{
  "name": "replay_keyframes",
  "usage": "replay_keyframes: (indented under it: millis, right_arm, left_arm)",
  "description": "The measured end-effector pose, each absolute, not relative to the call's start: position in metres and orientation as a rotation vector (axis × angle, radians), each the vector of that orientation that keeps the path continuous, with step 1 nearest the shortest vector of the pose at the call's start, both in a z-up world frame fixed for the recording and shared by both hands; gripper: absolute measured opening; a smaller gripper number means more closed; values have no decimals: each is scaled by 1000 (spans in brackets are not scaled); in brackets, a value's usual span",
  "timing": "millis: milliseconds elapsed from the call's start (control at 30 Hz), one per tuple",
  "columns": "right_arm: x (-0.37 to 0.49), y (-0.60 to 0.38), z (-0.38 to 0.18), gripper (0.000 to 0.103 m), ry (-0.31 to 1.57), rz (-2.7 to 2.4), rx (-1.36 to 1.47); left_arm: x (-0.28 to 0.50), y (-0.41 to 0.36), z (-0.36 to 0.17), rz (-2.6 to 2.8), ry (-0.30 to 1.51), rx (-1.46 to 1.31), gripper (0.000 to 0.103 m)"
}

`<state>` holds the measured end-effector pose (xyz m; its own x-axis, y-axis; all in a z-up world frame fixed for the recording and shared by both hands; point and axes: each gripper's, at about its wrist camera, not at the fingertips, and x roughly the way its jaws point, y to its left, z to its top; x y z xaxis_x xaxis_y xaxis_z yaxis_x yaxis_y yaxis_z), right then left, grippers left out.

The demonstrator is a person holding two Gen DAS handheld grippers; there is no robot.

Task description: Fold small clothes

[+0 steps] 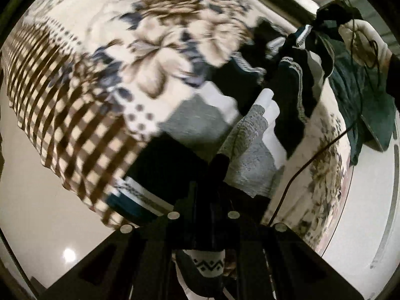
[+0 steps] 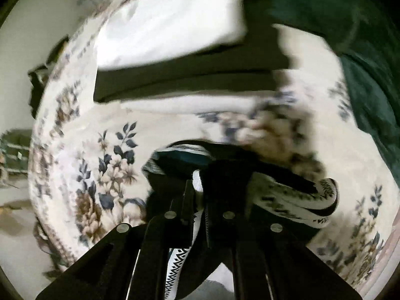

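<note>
Both views look down on a bed point(image 2: 82, 150) covered with a cream cloth printed with blue and brown flowers, checked along one edge. The left hand-held gripper point(image 1: 220, 165) has its jaws pressed together, pinching a dark garment point(image 1: 292, 105) with white striped trim that stretches away up to the right hand-held gripper point(image 1: 322, 17), which a gloved hand point(image 1: 362, 42) holds at the upper right of the left wrist view. In the right wrist view the right hand-held gripper also stands pressed together, pinching a fold of the same dark garment, whose white band with a black zigzag pattern point(image 2: 300, 202) curls just beside the fingers. A grey-and-white piece of clothing point(image 1: 252, 150) lies on the bed under the stretched garment. Farther back lies a stack of folded clothes point(image 2: 175, 57), white on dark, with a dark green cloth point(image 2: 362, 75) beside it. No readable writing shows.
</note>
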<state>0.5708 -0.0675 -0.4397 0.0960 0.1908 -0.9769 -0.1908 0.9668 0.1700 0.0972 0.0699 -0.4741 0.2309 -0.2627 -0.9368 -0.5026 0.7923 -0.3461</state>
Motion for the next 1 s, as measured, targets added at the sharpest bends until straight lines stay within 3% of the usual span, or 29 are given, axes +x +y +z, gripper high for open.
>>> replay_keyframes:
  millis: [200, 267, 300, 400, 467, 600, 833, 900, 933, 1000]
  right_arm:
    - [574, 12, -499, 11, 1554, 292, -61]
    - [567, 14, -508, 32, 1601, 302, 4]
    - [557, 12, -505, 48, 1611, 327, 27]
    - [508, -8, -480, 53, 1585, 393, 3]
    - [462, -30, -463, 53, 1575, 418, -32]
    - [345, -98, -463, 53, 1665, 384, -16]
    - [133, -190, -574, 53, 2013, 224, 243]
    - [102, -199, -590, 32, 2008, 236, 360]
    - [89, -202, -595, 7, 1995, 246, 417]
    - [67, -206, -597, 7, 1940, 234, 431]
  left_arm:
    - [93, 125, -523, 175, 1427, -761, 10]
    - [90, 142, -537, 148, 1463, -816, 16]
    - [89, 150, -540, 147, 1475, -819, 18]
    - [84, 169, -539, 117, 1468, -833, 31]
    - [83, 177, -538, 98, 1463, -848, 50]
    - [89, 173, -536, 50, 1488, -804, 51]
    - [107, 124, -564, -33, 1578, -613, 50]
    - [106, 111, -567, -27, 1564, -550, 43]
    - [103, 106, -567, -12, 1556, -512, 14]
    - [98, 104, -565, 11, 1547, -507, 9]
